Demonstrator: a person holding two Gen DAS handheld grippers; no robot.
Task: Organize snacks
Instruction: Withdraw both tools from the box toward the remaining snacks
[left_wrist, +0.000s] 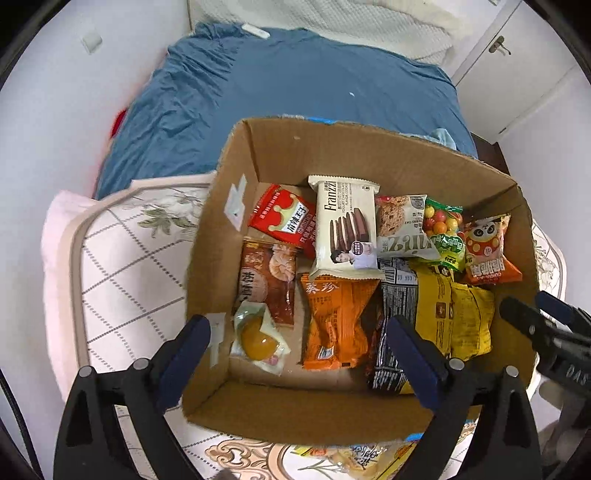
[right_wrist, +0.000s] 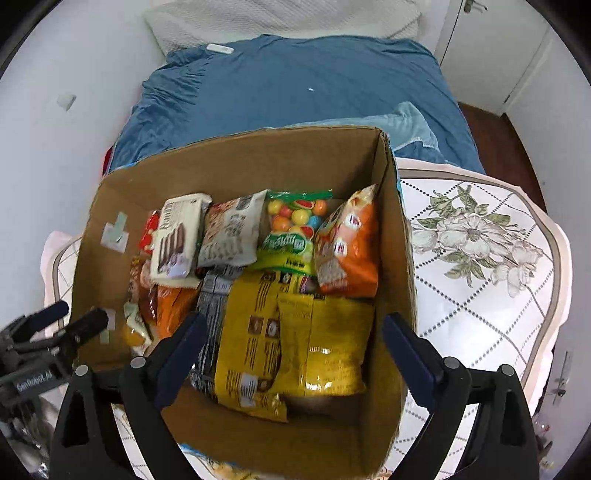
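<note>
An open cardboard box (left_wrist: 295, 147) holds several snack packets: a white Franzzi biscuit pack (left_wrist: 345, 225), a red pack (left_wrist: 280, 218), an orange pack (left_wrist: 332, 317), yellow packs (left_wrist: 454, 314) and a green candy bag (left_wrist: 443, 229). My left gripper (left_wrist: 297, 332) hangs open over the box's near left part, above the orange pack, with nothing between its fingers. My right gripper (right_wrist: 295, 328) is open above the yellow packs (right_wrist: 295, 354), near the box's right wall (right_wrist: 399, 258), and holds nothing. Each gripper shows at the edge of the other's view.
The box stands on a table with a white floral cloth (right_wrist: 480, 240). Behind it lies a bed with a blue sheet (left_wrist: 295, 81). More snack packets (left_wrist: 354, 454) lie on the table below the box's near wall. A white door (left_wrist: 517, 74) stands at the right.
</note>
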